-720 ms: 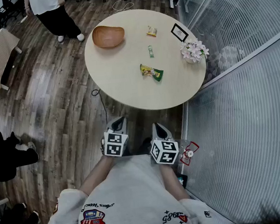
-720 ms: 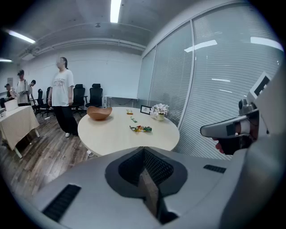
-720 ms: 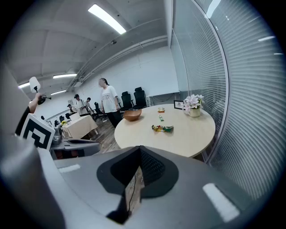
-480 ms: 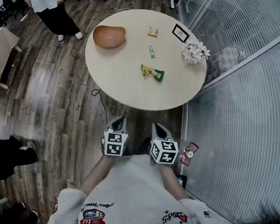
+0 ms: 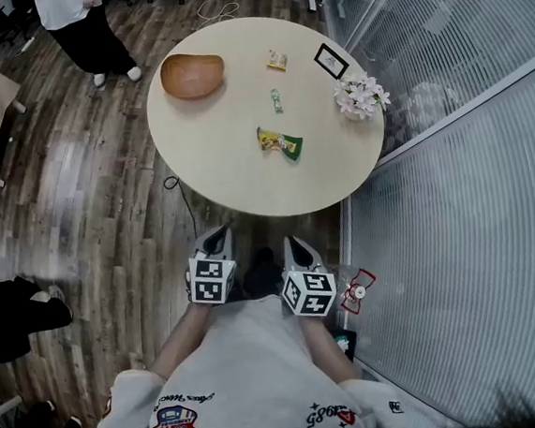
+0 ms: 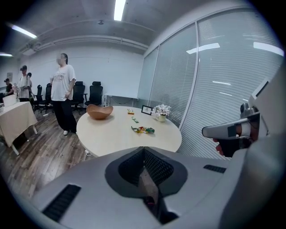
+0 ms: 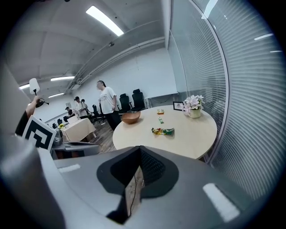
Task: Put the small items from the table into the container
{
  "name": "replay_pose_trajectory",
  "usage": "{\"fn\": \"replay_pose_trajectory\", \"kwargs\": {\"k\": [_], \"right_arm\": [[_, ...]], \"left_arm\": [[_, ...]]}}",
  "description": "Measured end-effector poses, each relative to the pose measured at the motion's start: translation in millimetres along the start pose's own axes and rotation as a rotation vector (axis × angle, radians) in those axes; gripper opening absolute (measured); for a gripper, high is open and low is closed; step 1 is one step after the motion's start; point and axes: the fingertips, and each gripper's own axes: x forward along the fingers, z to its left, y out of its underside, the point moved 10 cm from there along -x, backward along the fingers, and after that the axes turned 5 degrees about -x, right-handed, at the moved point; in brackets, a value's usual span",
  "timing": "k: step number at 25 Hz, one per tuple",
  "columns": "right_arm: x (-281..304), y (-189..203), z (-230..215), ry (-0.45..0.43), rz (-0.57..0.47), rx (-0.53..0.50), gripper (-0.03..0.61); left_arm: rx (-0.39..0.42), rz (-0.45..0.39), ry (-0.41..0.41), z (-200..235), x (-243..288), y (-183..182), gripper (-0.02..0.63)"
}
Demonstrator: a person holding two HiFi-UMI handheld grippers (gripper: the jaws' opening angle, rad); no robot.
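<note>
Only overhead: wooden bowl (image 5: 192, 75) interior

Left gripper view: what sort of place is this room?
Most likely an office or meeting area. It has a round table, a glass partition with blinds beside it, and black office chairs lined up along the far wall.
</note>
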Motion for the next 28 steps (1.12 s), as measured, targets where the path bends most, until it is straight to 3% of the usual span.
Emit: {"fn": "replay_pose_trajectory", "kwargs": {"k": [7, 15, 23, 28], "right_arm": [[38.0, -20.2, -17.3, 0.006, 0.022, 0.004, -0.002], [151.0, -52.2, -53.5, -0.035, 0.086, -0.019, -0.001], [258.0, -71.2, -112.8, 0.034, 0.23, -0.201, 0.116], [305.2, -63.9, -133.6, 0.015, 0.343, -0.381, 0.184]], "left_arm": [[-0.005, 0.013, -0.004, 15.2, 18.8, -18.2, 0.008], [0.047, 0.059, -0.019, 49.0, 68.5, -66.6, 0.008], [0.069, 0.11, -0.033, 76.1, 130.0, -122.3, 0.008], [0.058, 0.116, -0.065, 89.7, 163.1, -148.4, 0.008]]}}
